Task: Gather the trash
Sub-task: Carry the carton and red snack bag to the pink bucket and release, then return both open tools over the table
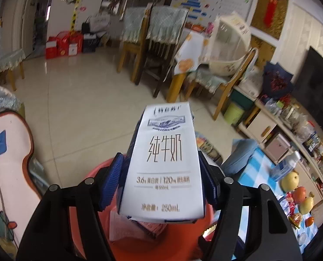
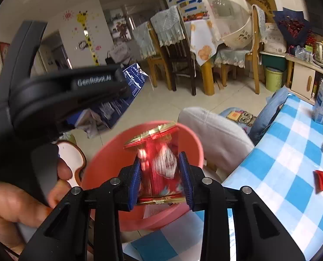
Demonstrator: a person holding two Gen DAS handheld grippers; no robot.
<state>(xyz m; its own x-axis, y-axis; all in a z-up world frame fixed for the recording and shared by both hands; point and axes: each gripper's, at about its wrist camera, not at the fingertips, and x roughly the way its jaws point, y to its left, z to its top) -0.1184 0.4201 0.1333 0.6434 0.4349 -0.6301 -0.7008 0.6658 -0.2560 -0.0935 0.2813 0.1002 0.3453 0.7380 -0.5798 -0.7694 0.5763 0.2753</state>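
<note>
step: drop trash | left tool [image 1: 161, 184] clamped on white milk carton [image 1: 163, 161] | right tool [image 2: 161, 180] clamped on red foil wrapper [image 2: 159, 163] | both to be released only once centred above the round red plastic basin [image 2: 194, 139] near the table [image 2: 281, 174]

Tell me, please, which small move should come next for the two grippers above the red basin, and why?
Probably open both and let the trash drop. The left gripper holds the milk carton and the right gripper holds a red and gold wrapper, both already above the red basin, which has paper inside. The right one looks better centred, so release it first.
</note>
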